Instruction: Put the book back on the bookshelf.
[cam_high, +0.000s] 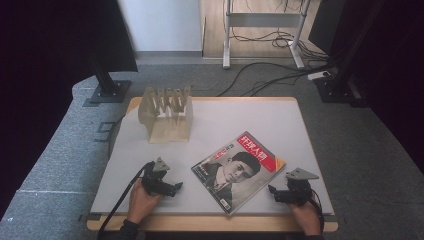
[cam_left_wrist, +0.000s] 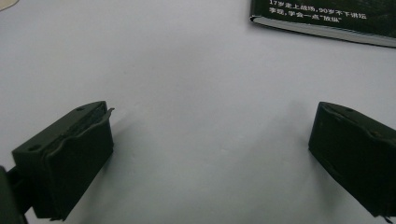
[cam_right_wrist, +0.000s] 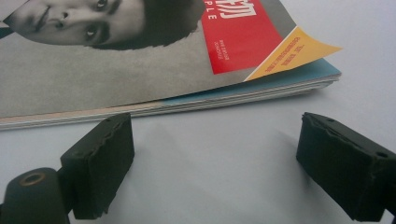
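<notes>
Both grippers, left gripper (cam_high: 176, 187) and right gripper (cam_high: 272, 191), flank the magazine (cam_high: 238, 169), jaws spread, empty; its curled cover corner could crease if pinched.

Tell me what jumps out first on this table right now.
The magazine, with its red title block and portrait cover, lies flat and skewed at the near middle of the table. A pale wooden rack stands empty at the far left. The left tool and right tool flank the magazine, both open, holding nothing.
</notes>
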